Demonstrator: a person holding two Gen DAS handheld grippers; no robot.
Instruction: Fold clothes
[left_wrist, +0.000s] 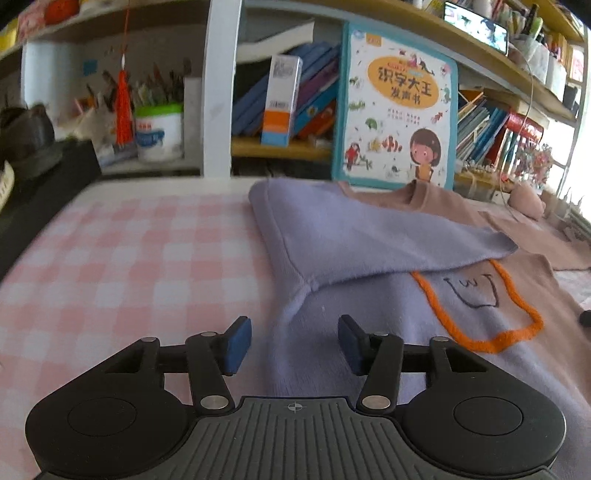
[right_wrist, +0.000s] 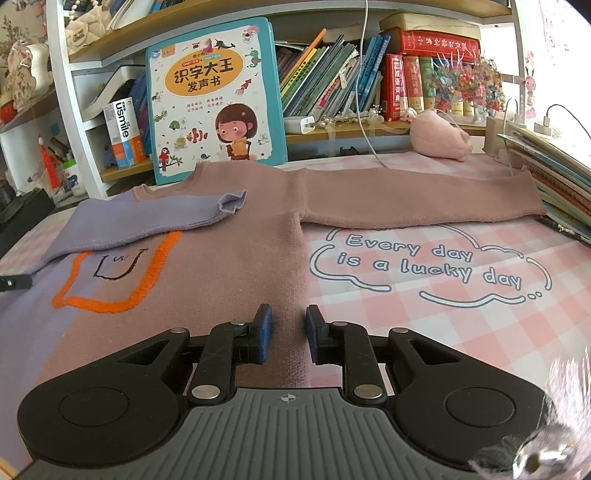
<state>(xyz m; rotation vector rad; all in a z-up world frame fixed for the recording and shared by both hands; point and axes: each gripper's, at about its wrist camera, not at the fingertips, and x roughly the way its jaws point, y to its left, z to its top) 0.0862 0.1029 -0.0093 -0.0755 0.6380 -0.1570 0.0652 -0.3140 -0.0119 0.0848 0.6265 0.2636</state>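
A sweater (right_wrist: 229, 266), half lilac and half dusty pink with an orange outline and a drawn face on the chest, lies flat on the checked table. Its lilac sleeve (right_wrist: 147, 218) is folded across the chest, while the pink sleeve (right_wrist: 417, 199) stretches out to the right. My right gripper (right_wrist: 289, 334) hovers over the pink side edge of the body, jaws a little apart with nothing pinched. My left gripper (left_wrist: 294, 343) stands open over the lilac side edge (left_wrist: 332, 295), below the folded sleeve (left_wrist: 351, 236), its pads bare.
The pink checked tablecloth (right_wrist: 443, 325) carries printed lettering to the right of the sweater. A children's book (right_wrist: 218, 99) leans on the shelf behind the collar. A pink plush (right_wrist: 439, 138) and a pile of books (right_wrist: 554, 173) sit at the back right.
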